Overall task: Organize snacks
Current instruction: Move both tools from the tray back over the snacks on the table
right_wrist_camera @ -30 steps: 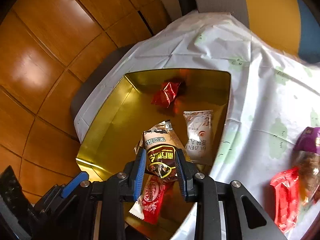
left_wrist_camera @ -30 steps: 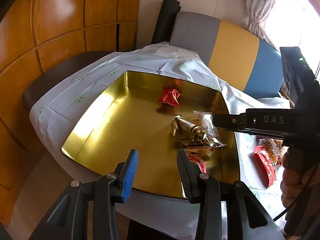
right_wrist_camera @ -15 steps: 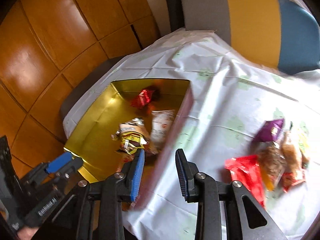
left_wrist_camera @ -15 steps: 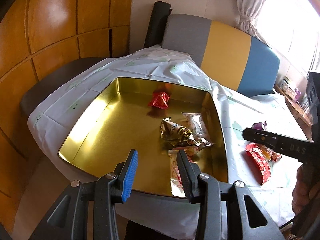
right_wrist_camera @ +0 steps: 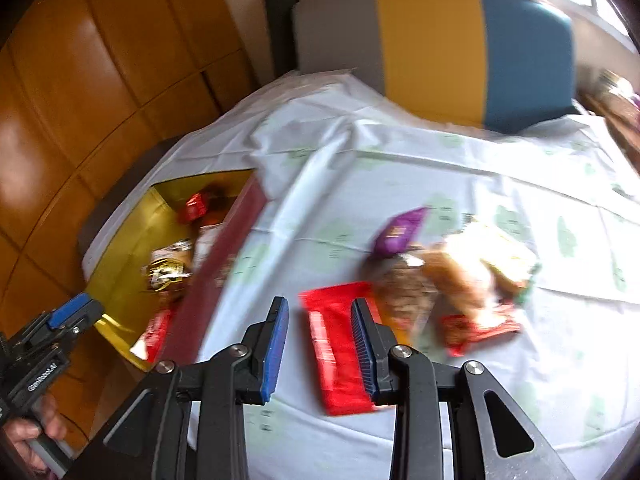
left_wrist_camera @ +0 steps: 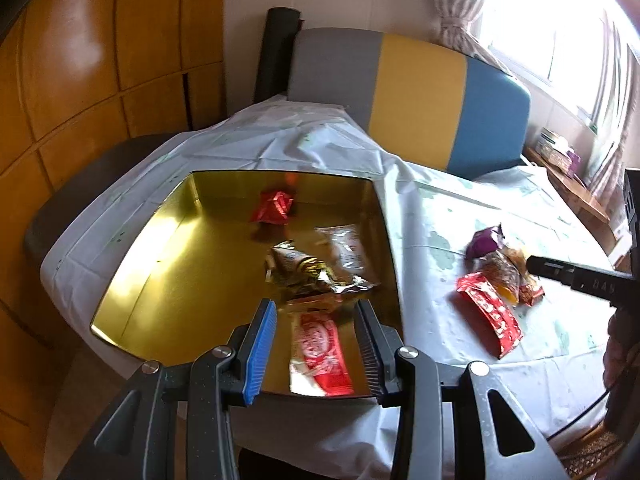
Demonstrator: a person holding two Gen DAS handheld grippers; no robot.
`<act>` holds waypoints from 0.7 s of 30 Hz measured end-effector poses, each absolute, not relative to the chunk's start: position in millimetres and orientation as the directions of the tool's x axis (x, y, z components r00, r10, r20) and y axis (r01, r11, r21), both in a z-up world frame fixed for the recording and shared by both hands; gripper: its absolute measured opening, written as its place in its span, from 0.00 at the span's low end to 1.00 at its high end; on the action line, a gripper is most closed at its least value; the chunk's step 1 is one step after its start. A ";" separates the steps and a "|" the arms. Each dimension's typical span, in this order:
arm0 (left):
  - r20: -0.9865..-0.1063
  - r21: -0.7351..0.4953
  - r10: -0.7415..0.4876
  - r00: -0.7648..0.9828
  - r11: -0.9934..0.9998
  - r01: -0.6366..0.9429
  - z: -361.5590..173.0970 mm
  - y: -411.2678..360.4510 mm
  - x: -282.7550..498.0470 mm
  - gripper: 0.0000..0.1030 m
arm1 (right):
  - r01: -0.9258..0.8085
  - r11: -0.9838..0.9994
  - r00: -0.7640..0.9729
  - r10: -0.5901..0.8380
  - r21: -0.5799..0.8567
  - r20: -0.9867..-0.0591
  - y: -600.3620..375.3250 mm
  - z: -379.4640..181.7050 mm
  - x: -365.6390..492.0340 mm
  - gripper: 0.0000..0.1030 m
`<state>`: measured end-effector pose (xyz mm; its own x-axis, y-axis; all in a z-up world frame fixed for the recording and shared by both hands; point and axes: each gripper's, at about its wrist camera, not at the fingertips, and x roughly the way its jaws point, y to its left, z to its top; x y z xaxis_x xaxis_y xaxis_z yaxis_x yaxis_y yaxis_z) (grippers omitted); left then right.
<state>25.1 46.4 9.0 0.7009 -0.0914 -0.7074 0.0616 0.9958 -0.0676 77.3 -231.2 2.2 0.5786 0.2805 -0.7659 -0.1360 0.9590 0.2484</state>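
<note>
My right gripper (right_wrist_camera: 320, 346) hangs above the white tablecloth (right_wrist_camera: 400, 168), its jaws apart and just now opening a little further, nothing pinched between them. Seen through the gap, a long red snack packet (right_wrist_camera: 336, 344) lies flat on the cloth below. Just beyond it sits a loose pile: a purple wrapper (right_wrist_camera: 398, 230), a clear bag of brown snacks (right_wrist_camera: 404, 280) and a small red packet (right_wrist_camera: 476, 328), all touching one another; this view is blurred.

My left gripper (left_wrist_camera: 316, 344) is held over the near edge of the gold tin tray (left_wrist_camera: 160, 264), jaws apart and empty. In the tray, closest to me, lies a red and white wafer packet (left_wrist_camera: 320, 354). Behind it a brown and gold foil packet (left_wrist_camera: 304, 272) rests against a pale clear packet (left_wrist_camera: 348, 244), and a crumpled red wrapper (left_wrist_camera: 274, 208) sits near the far wall.

A chair back in grey, yellow and blue (left_wrist_camera: 412, 96) stands behind the table.
</note>
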 end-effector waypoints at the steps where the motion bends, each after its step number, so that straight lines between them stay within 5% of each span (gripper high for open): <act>1: -0.708 -0.066 -0.095 0.700 0.995 0.069 9.4 43.8 25.1 0.40 | -0.121 0.961 0.583 0.271 0.248 -0.766 -239.6 2.7 76.5 0.35; 8: -0.711 -0.046 -0.131 0.691 0.989 0.140 12.6 17.2 26.7 0.40 | -0.015 0.978 0.613 0.174 0.209 -0.770 -300.5 7.8 70.6 0.36; 14: -0.726 -0.034 -0.162 0.668 0.979 0.201 10.2 -9.1 29.3 0.40 | 0.095 0.977 0.640 0.086 0.189 -0.763 -355.0 6.3 71.0 0.46; 21: -0.758 -0.038 -0.222 0.613 0.954 0.299 3.8 -49.2 36.5 0.40 | 0.276 0.917 0.616 0.062 0.289 -0.785 -407.0 -17.4 76.2 0.47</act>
<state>36.5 -49.2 3.8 0.6135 -0.2222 -0.7578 0.2985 0.9536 -0.0379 76.2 -407.0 -17.4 0.6159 0.0622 -0.7853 0.2760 0.9167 0.2890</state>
